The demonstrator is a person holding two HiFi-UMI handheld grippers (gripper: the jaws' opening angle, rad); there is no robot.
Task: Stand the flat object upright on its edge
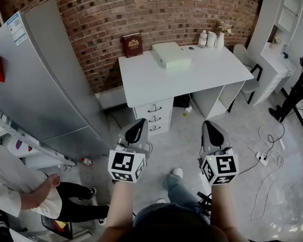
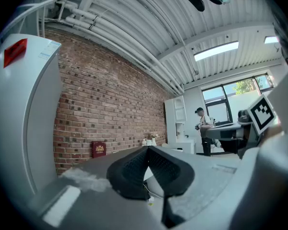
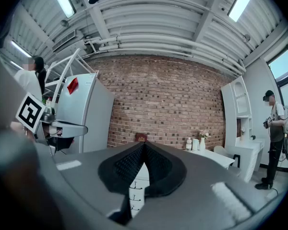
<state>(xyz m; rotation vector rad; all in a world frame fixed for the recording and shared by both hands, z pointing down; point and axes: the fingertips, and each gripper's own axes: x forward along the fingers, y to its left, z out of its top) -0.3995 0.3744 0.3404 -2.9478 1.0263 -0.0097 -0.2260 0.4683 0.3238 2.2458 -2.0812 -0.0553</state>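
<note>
- Grey refrigerator (image 1: pixel 50 79): stands at the far left against the brick wall (image 1: pixel 156 9).
- Left gripper (image 1: pixel 137 129): held in the air over the floor, well short of the white desk (image 1: pixel 192 77). Its jaws are clenched together with nothing between them.
- Dark red book (image 1: pixel 133 45): stands upright at the desk's back left corner, against the brick wall.
- Flat pale box (image 1: pixel 171 54): lies flat on its broad face on the desk top, near the back edge and just right of the book. It is well apart from both grippers.
- Right gripper (image 1: pixel 211 130): held level with the left one. Its jaws are likewise pressed tip to tip and empty.
- Bottles (image 1: pixel 207 39) and a vase (image 1: pixel 220 38): grouped at the desk's back right corner.
</note>
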